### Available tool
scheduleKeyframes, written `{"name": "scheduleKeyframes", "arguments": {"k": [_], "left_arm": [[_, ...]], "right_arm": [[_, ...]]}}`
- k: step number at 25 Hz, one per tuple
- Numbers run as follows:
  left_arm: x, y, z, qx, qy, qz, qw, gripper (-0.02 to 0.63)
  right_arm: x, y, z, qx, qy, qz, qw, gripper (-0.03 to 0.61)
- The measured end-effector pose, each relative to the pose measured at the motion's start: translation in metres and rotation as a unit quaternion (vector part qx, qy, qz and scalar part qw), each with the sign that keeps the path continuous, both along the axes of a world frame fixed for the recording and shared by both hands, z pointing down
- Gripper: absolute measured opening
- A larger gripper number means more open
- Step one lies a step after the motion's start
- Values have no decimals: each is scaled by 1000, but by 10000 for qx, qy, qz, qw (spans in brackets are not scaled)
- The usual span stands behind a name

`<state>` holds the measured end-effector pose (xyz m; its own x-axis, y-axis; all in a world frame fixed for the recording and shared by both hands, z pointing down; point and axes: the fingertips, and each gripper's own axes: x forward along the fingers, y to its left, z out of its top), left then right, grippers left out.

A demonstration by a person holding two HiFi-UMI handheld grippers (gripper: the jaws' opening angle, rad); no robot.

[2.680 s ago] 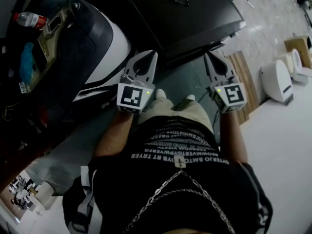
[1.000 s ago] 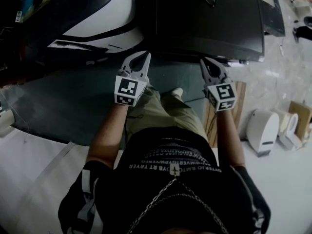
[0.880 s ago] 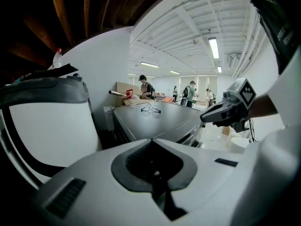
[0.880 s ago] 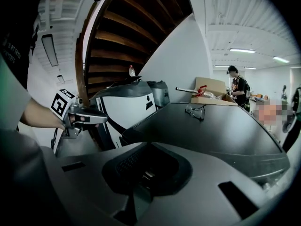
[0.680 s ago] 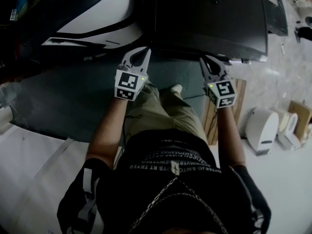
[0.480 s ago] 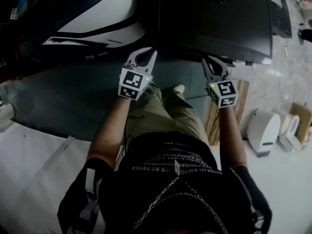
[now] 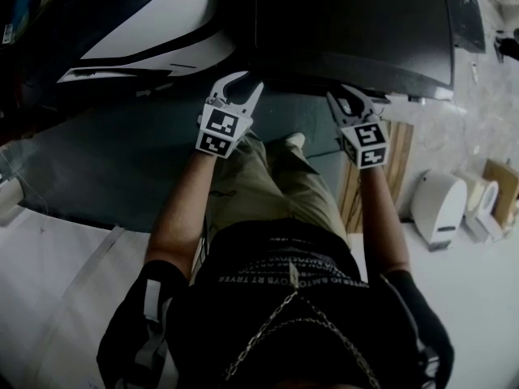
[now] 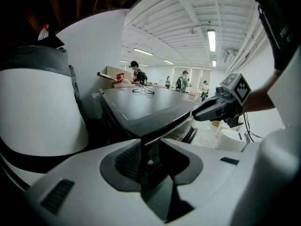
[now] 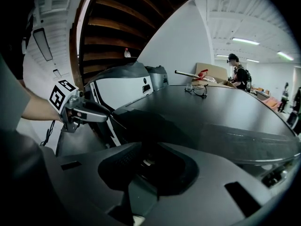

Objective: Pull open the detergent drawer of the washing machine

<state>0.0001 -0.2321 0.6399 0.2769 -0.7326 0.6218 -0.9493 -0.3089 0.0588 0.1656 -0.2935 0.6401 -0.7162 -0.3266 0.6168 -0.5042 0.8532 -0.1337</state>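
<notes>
Grey-green matting (image 7: 105, 160) underfoot, white floor (image 7: 49, 298) at its near edge, and a bright hall with a white ceiling beyond. Dead ahead stands a black-topped washing machine (image 7: 349, 23), its front face in deep shadow below the top's near edge. Detergent drawer somewhere on that dark front, not to be made out in any view. Just left of the washer, a rounded white-and-black machine (image 7: 154, 31). Below, a person (image 7: 284, 298) in a dark printed top and khaki trousers, both forearms stretched toward the washer. On the floor to the right, a slatted wooden board (image 7: 397, 160) and a small white appliance (image 7: 438, 209). Holds the white left gripper (image 7: 246, 86) close before the washer's left front corner, jaws just now opening wide, nothing between the pads, that corner in line beyond the gap. Holds the dark grey right gripper (image 7: 354, 97) near the top's front edge further right, jaws likewise apart and empty. Far back on the black top, a pair of glasses (image 9: 197, 91).
</notes>
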Motion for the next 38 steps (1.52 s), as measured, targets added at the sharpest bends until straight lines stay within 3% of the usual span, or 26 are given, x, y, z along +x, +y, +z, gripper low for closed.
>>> {"name": "scheduleKeyframes", "arguments": {"k": [16, 38], "left_arm": [[-1, 0, 8, -176, 300, -161, 9993, 100], [18, 39, 9, -321, 229, 6, 9992, 100]], "right_arm": [[-1, 2, 7, -342, 16, 142, 9993, 78], [20, 41, 10, -634, 68, 303, 9975, 78]]}}
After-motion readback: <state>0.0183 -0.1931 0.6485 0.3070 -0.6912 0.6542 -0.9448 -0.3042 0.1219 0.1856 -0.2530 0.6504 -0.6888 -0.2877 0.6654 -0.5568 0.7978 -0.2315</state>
